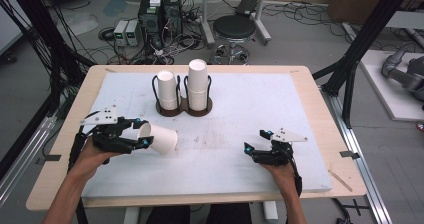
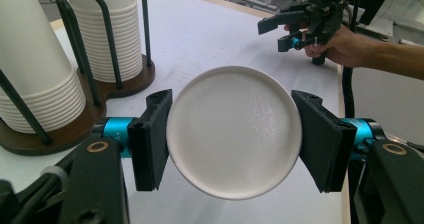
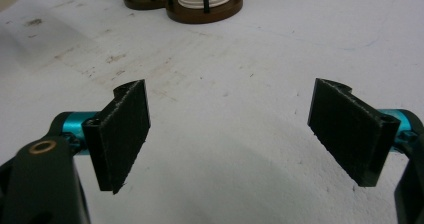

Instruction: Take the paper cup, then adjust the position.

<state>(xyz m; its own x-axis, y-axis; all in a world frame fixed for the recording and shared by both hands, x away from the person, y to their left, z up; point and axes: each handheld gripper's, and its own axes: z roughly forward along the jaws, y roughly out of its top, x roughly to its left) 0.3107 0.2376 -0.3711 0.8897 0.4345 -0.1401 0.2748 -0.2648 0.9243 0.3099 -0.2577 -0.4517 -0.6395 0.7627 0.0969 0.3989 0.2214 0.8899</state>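
A white paper cup is clamped between the jaws of the left gripper. In the left gripper view the cup's round bottom faces the camera, with one black pad pressed against each side of it. In the high view the cup is seen lying on its side in that grip, held just above the white mat, its body reaching out past the jaws toward the middle of the table.

The jaws of the right gripper are held wide apart, and nothing is seen between them; in the right gripper view bare white mat lies between and beyond the two pads. This gripper is kept low over the mat, well apart from the cup and the other gripper, and it can also be made out in the left gripper view, beyond the held cup and to its right.

Ahead of both grippers, a dark wooden cup holder with black wire uprights is placed on the mat. Two stacks of white cups are kept in it, side by side. From the left gripper the holder is seen near and to the left of the jaws; from the right gripper it lies farther off, straight ahead and a little to the left.
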